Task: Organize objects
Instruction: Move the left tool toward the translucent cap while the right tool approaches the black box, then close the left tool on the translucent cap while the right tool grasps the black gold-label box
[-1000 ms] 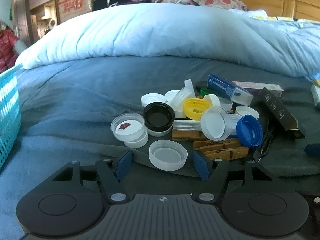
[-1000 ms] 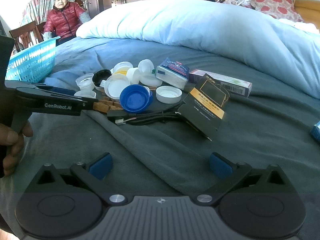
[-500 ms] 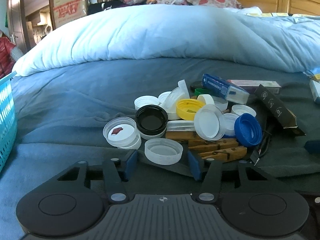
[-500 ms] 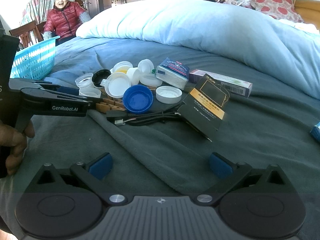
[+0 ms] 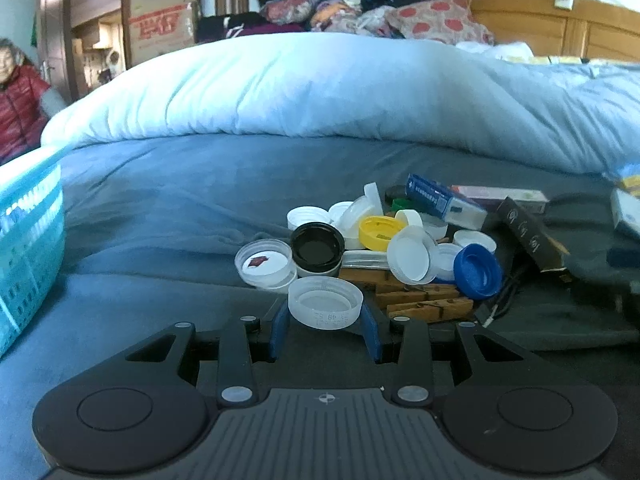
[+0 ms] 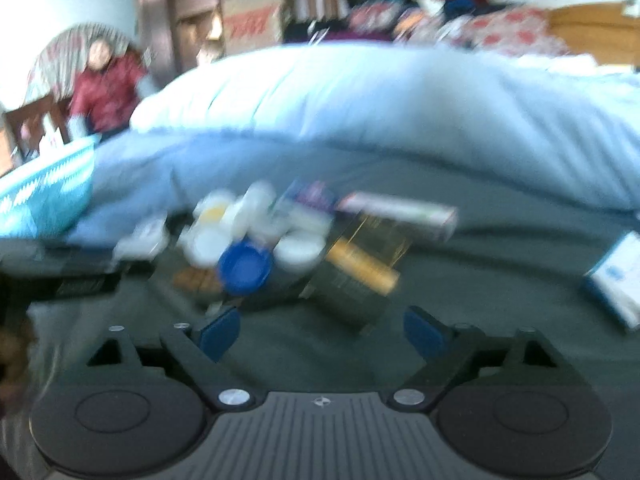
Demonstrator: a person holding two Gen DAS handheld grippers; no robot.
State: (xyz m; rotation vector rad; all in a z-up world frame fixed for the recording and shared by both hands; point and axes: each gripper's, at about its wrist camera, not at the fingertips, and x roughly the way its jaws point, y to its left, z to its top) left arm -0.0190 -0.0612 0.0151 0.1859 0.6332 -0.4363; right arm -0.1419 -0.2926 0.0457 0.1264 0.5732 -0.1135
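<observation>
In the left wrist view, a clear plastic cap (image 5: 325,307) sits between the two blue fingertips of the left gripper (image 5: 325,330), open side up. The jaws are closing, and both pads are now against the sides of the cap, one on each side, so the cap is gripped. It seems a little raised from the grey blanket (image 5: 160,216), but I cannot tell this for sure.

Just behind the cap lies the pile. Nearest are a clear lid with a small red mark (image 5: 264,262) and a black cap (image 5: 317,245), touching each other. To the right of them are two wooden clothespins (image 5: 424,300) lying side by side, then a white lid (image 5: 410,254) standing tilted, and a blue cap (image 5: 479,271) leaning on its side. Further back there is a yellow cap (image 5: 378,232), some more white caps, and a blue and white box (image 5: 444,200). A black carton (image 5: 530,234) lies to the right of the pile. At the left edge stands a turquoise basket (image 5: 28,236), well apart from the pile. Far behind is a light blue duvet (image 5: 340,92).

The right wrist view is blurred. The right gripper (image 6: 322,330) has its jaws wide apart but closing, with nothing between them, only blanket. The blue cap (image 6: 244,266) and the black carton (image 6: 360,276) lie just beyond its fingertips
</observation>
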